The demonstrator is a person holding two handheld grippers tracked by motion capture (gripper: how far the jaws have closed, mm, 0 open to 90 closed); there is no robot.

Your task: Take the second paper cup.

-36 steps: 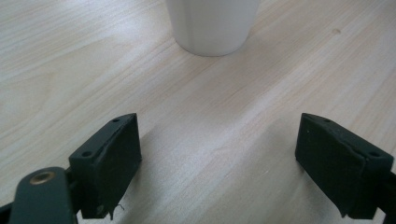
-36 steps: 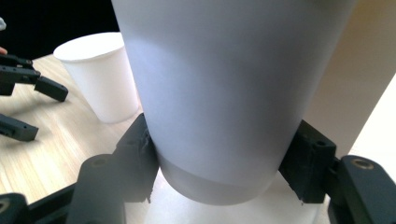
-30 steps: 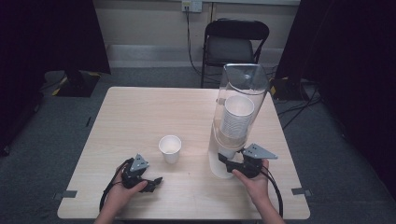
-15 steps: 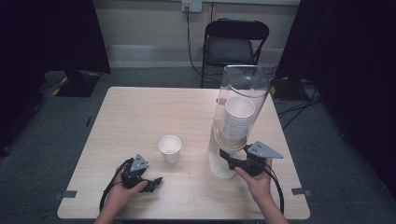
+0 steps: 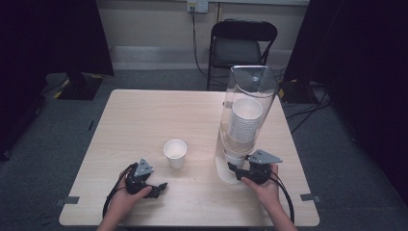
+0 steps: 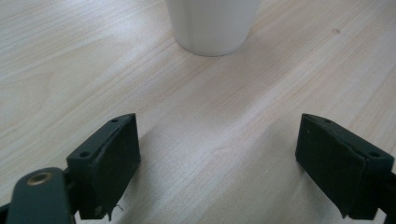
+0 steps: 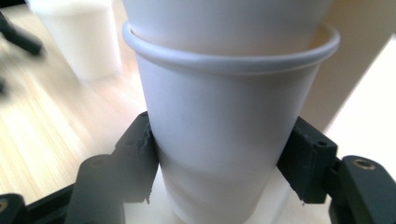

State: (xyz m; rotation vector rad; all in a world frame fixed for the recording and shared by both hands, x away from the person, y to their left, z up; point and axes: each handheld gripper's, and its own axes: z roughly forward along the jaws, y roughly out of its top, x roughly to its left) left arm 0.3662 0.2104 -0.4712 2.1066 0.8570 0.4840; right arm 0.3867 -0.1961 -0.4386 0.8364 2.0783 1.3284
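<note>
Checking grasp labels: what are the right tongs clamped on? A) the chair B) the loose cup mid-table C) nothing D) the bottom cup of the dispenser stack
D: in the right gripper view the right tongs press both sides of the bottom cup, with another cup nested in it.

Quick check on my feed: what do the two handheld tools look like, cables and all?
Both are black. The left tool and right tool each carry a grey three-cornered plate on top and trail a black cable. The pads are blocky black pieces with small screw holes. The forearms show no sleeves.
</note>
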